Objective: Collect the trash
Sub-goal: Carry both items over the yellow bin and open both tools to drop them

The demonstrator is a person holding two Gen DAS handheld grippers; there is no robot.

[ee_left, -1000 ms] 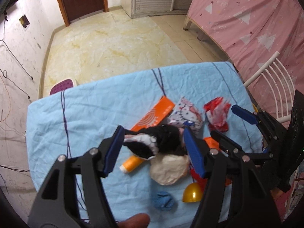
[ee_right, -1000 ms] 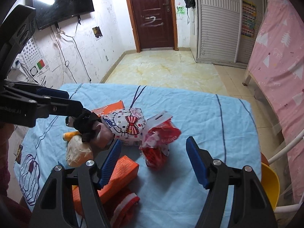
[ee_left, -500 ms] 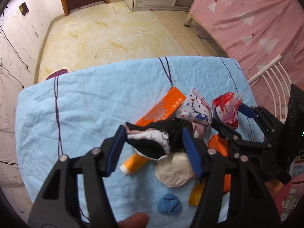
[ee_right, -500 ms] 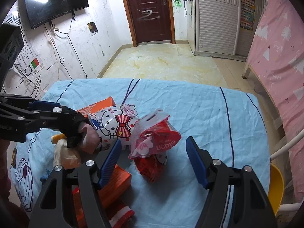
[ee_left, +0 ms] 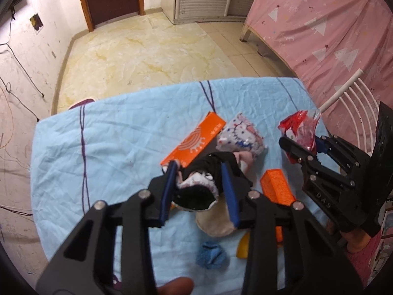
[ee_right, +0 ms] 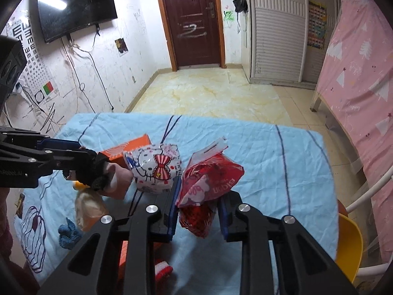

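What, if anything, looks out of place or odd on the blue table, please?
Toys lie among the wrappers: a blue knitted piece and a cream stuffed lump beside the orange box. Each gripper grips something: left a black-and-white cloth, right a red bag.

Both wrist views look steeply down, close over the blue-clothed desk [ee_left: 118, 142] toward the door [ee_right: 194, 19]; both share the Hello Kitty bag [ee_right: 154, 169] and clutter
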